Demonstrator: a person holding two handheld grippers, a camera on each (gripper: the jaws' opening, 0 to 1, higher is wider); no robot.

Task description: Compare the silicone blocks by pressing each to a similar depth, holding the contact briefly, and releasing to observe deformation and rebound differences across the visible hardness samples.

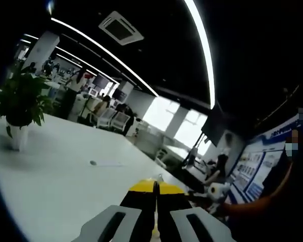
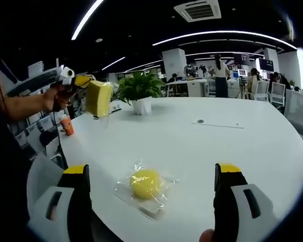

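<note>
The right gripper (image 2: 150,201) hovers with jaws wide, the bagged yellow silicone ball (image 2: 145,183) lying on the bench (image 2: 202,146) straight ahead between them, while the left gripper (image 2: 86,80) holds a yellow block (image 2: 98,98) aloft near the far-left edge.

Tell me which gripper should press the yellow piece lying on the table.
Right. The right gripper is open, its jaws flanking the bagged yellow block on the white table. The left gripper is raised, shut on a yellow slab.
</note>
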